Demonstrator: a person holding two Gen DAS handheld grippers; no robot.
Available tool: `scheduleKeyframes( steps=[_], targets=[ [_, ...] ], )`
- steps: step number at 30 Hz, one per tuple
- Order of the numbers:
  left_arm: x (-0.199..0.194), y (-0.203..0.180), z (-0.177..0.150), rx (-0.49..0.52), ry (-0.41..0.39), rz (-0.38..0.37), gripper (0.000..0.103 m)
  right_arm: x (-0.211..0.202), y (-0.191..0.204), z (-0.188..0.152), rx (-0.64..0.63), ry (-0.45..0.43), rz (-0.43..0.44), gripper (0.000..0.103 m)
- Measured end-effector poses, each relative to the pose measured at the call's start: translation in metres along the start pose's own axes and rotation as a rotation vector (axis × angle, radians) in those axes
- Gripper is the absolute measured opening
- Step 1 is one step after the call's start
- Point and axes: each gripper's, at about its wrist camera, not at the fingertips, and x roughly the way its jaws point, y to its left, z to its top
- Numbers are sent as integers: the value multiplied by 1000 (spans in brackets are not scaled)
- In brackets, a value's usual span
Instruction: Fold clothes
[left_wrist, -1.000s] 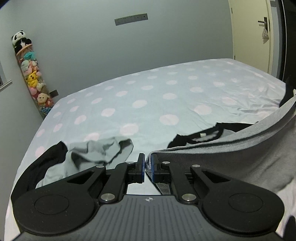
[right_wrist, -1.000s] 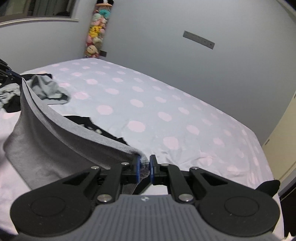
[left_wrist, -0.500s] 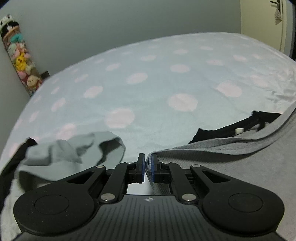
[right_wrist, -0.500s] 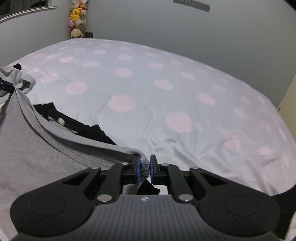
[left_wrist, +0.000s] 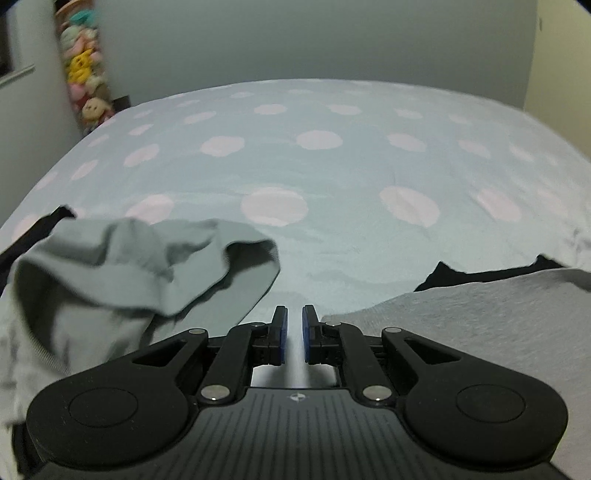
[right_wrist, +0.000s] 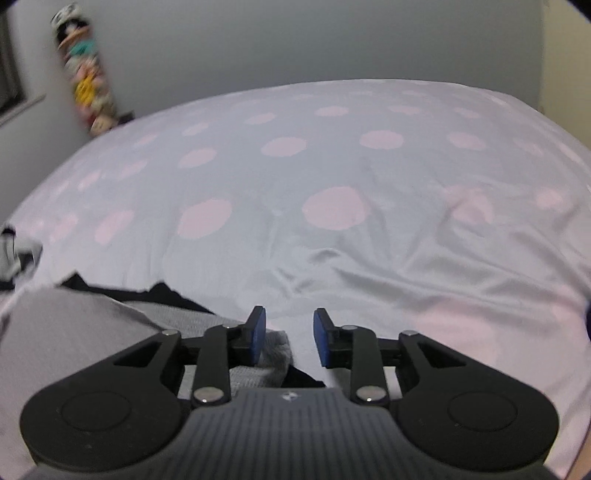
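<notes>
Now both tongs, left tongs (left_wrist: 294, 334) and right tongs (right_wrist: 289, 334), stand released, gripping nothing; the grey garment (left_wrist: 461, 325) lies on the bed (left_wrist: 332, 229), its edge laid over a black garment (right_wrist: 110, 290).

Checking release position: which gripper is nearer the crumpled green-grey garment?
Left. The left gripper sits just right of the green-grey garment, jaws slightly apart. The right gripper is beside the grey shirt; that garment isn't visible there.
</notes>
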Motion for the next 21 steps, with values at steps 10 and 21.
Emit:
scheduleKeyframes(
  steps=[10, 21],
  targets=[
    [-96, -1, -58, -161, -13, -99, 24, -94, 15, -50, 113, -49, 60, 72],
    [-132, -18, -126, -248, -45, -118, 43, -139, 47, -132, 107, -22, 24, 85]
  ],
)
